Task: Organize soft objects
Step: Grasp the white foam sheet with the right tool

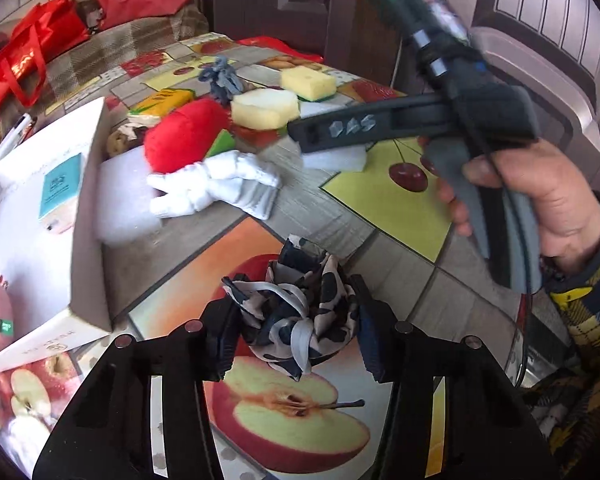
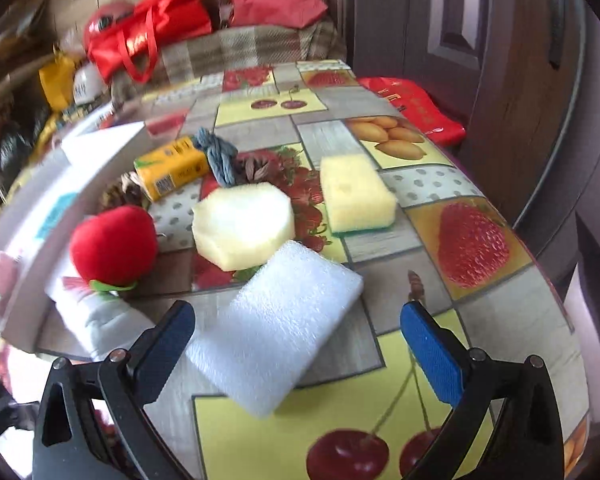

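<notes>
Left tongs (image 1: pixel 298 330) pinch the spotted cloth bundle (image 1: pixel 300 312) just above the counter (image 1: pixel 384 208), white box (image 1: pixel 40 216) to their left, while right tongs (image 2: pixel 298 344), spread and empty, straddle the white foam pad (image 2: pixel 276 328), its long axis running diagonally.
</notes>
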